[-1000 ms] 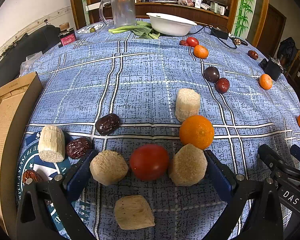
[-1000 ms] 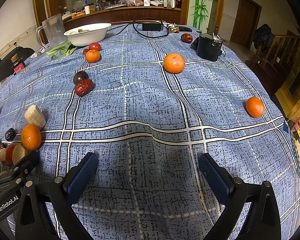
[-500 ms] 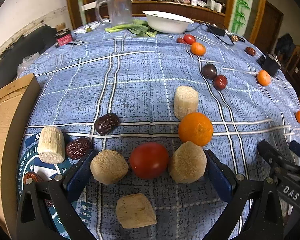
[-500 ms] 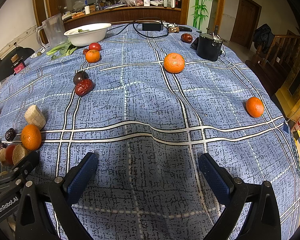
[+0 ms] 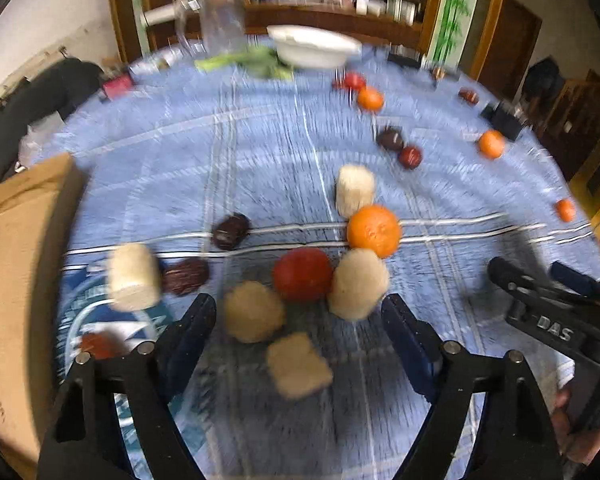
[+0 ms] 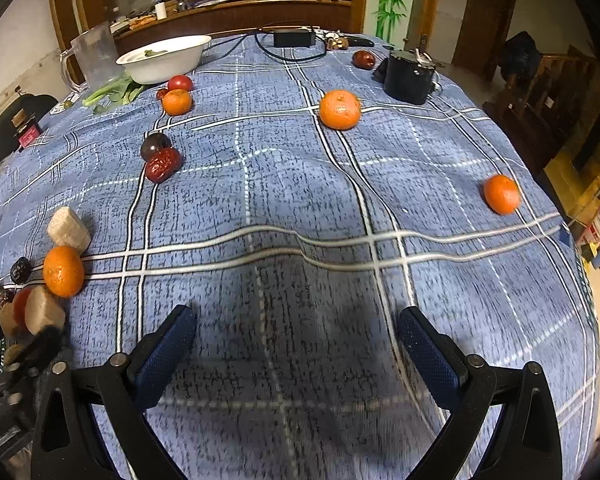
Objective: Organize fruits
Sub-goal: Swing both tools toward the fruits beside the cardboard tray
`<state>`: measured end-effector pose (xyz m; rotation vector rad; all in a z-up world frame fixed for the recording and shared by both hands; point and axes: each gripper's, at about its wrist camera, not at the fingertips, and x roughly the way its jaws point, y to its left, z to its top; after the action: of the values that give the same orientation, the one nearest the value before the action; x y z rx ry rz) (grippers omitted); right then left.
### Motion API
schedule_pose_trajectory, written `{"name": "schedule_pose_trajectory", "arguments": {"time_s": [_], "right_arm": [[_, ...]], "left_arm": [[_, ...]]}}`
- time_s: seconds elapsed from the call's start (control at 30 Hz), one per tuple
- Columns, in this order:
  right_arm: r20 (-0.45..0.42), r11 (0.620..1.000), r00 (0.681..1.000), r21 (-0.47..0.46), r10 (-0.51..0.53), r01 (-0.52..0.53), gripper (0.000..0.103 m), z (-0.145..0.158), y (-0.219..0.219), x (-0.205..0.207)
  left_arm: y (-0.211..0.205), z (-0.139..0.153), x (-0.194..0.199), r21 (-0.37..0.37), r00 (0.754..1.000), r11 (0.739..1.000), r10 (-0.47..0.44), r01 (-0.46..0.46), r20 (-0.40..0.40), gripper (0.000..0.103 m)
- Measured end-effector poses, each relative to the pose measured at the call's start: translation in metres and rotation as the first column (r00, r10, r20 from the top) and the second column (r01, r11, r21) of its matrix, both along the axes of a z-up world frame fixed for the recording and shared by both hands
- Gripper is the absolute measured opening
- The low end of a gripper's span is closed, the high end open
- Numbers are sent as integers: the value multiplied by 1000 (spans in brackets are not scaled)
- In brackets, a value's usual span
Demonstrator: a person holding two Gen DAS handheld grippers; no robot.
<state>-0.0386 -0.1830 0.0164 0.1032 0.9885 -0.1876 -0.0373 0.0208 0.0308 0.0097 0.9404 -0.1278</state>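
the left gripper (image 5: 298, 322) was held low over the blue plaid-clothed bench (image 6: 284, 184), jaws wide and holding nothing. the left view was motion-blurred. between its fingers lay a tan fibrous cut stalk piece (image 5: 254, 312) and a squarer tan chunk (image 5: 299, 364); just ahead sat a round red tomato (image 5: 302, 274) touching a pale upright stalk piece (image 5: 358, 284), with a large orange (image 5: 374, 231) just beyond. the right gripper (image 6: 296, 346) hovered over bare cloth, jaws wide, empty. a mandarin (image 6: 340, 109) and a smaller mandarin (image 6: 501, 194) lay well apart ahead of it; a wrinkled red jujube (image 6: 163, 164) touched a dark plum (image 6: 155, 145). at the far edge a white bowl (image 6: 168, 58) held a few green scraps, beside a clear plastic jug (image 6: 90, 56). a brown cardboard box (image 5: 16, 264) stood at the left.
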Motion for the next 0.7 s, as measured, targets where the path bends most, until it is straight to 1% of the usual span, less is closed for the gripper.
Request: {"name": "schedule_pose_trajectory", "arguments": {"time_s": [0.07, 0.17, 0.23, 0.33, 0.47, 0.53, 0.7], "right_arm": [[61, 1000, 998, 9, 8, -9, 98, 15, 8, -15], [142, 999, 990, 25, 23, -27, 98, 34, 24, -40], [185, 999, 982, 35, 32, -39, 98, 42, 34, -58], [242, 999, 970, 26, 22, -29, 98, 52, 43, -82], [327, 1000, 945, -15, 21, -17, 98, 71, 54, -110], [378, 999, 926, -38, 25, -11, 98, 83, 60, -122], [450, 998, 892, -66, 42, -13, 98, 102, 74, -144]], "left_arm": [[11, 22, -24, 0, 995, 1000, 28, -28, 97, 84], [24, 45, -49, -13, 981, 998, 58, -56, 186, 84], [34, 59, -63, -11, 968, 997, 76, -76, 240, 84], [48, 77, -82, -8, 944, 994, 105, -108, 312, 84], [60, 90, -99, -7, 921, 991, 128, -135, 369, 84], [64, 95, -106, -8, 914, 990, 135, -143, 381, 84], [72, 103, -126, -5, 904, 989, 136, -146, 406, 84]]}}
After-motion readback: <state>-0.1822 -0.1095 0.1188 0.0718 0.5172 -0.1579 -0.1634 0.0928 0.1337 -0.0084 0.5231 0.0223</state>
